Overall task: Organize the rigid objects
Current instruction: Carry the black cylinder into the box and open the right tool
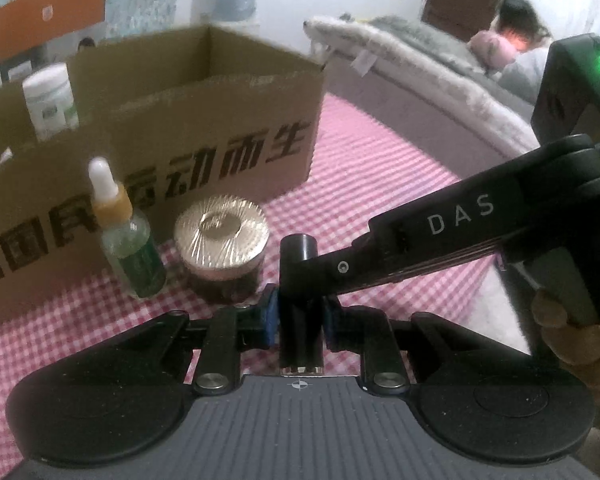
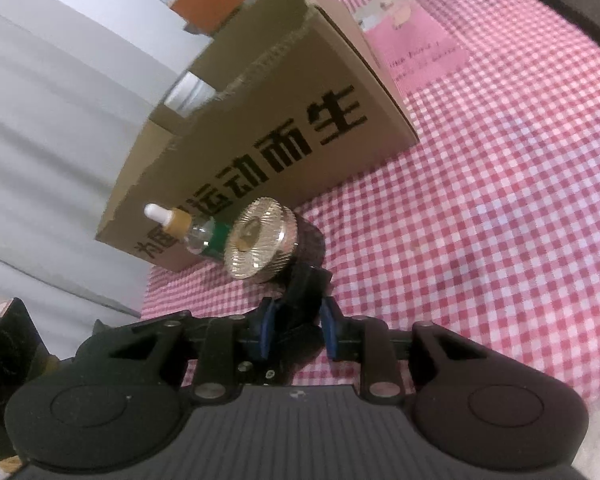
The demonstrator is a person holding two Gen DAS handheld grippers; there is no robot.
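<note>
Both hand-held grippers, left [image 1: 300, 316] and right [image 2: 296, 330], clenched on same black cylinder [image 1: 300, 280]; gold-lidded jar [image 1: 222, 248], dropper bottle [image 1: 130, 236], cardboard box [image 1: 204, 136] just ahead on checked cloth [image 1: 380, 168].

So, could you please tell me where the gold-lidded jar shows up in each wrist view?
Left wrist view: the gold-lidded jar stands left of centre, just right of the dropper bottle.
Right wrist view: the gold-lidded jar sits near the centre, looking tilted, partly covering the dropper bottle.
Shared landmark: the cardboard box with black lettering, right behind both.
</note>
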